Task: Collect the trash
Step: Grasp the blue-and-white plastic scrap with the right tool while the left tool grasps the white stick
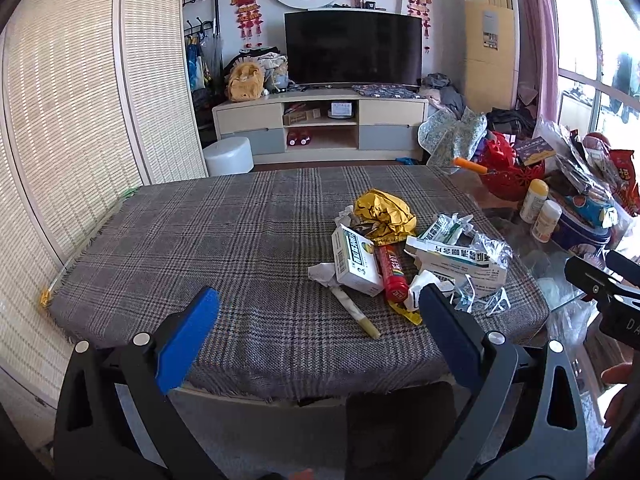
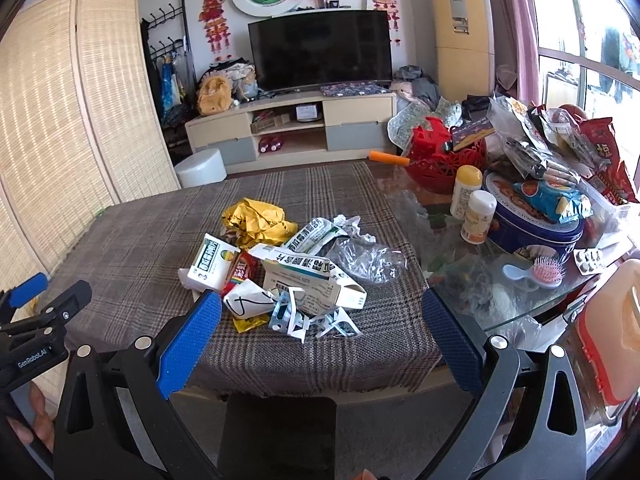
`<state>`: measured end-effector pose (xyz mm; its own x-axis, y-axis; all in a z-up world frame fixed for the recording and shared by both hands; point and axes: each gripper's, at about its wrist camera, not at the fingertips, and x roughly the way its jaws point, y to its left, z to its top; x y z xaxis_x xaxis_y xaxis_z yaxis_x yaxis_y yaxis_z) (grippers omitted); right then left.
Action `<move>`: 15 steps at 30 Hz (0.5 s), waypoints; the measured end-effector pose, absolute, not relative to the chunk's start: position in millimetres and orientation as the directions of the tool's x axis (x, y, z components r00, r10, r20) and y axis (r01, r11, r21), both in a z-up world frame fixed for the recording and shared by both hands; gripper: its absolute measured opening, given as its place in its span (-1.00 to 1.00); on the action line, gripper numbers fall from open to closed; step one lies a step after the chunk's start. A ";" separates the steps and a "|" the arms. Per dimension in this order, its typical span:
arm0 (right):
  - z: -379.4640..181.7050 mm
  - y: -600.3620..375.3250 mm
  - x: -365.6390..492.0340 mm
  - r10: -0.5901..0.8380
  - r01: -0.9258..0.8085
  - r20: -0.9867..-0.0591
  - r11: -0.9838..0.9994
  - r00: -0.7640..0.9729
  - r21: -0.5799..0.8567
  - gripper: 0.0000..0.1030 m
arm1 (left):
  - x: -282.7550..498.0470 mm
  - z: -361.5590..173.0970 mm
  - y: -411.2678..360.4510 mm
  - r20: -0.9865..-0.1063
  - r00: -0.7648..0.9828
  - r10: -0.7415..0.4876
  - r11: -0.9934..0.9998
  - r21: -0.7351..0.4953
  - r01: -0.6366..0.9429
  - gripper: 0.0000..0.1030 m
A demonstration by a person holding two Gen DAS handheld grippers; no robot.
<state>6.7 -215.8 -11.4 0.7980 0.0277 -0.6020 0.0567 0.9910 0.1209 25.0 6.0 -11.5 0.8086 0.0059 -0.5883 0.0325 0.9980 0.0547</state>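
Observation:
A heap of trash lies on the plaid tablecloth (image 1: 200,248): a crumpled yellow wrapper (image 1: 386,212) (image 2: 258,220), a white and green medicine box (image 1: 356,260) (image 2: 210,266), a red candy tube (image 1: 392,274), a torn white carton (image 1: 460,266) (image 2: 308,278), clear plastic (image 2: 366,258) and paper scraps (image 2: 298,318). My left gripper (image 1: 318,312) is open and empty, near the table's front edge, left of the heap. My right gripper (image 2: 320,312) is open and empty, its fingers either side of the heap's near end, above it.
To the right, a glass table (image 2: 480,280) holds a blue tin (image 2: 532,228), two white bottles (image 2: 478,216), a red basket (image 2: 444,160), snack bags and a pink hairbrush (image 2: 546,274). A folding screen (image 1: 80,100) stands left. A TV stand (image 1: 320,120) is behind.

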 end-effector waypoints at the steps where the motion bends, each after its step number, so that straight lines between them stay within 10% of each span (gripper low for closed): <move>1: -12.9 -216.5 10.4 0.019 0.066 -0.612 0.991 0.791 0.116 0.94 | 28.3 -12.6 7.2 -0.599 0.801 0.005 0.998 0.053 0.033 0.84; 15: -63.2 -237.5 71.0 -0.043 0.121 -0.762 0.992 0.646 0.047 0.94 | 94.4 -61.8 -8.2 -0.754 0.657 0.000 0.995 0.065 0.074 0.82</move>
<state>71.0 -237.5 -63.2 0.6460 -0.0432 -0.7621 0.1213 0.9915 0.0466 94.4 -8.2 -61.8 0.6574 0.0004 -0.7535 0.0742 0.9951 0.0653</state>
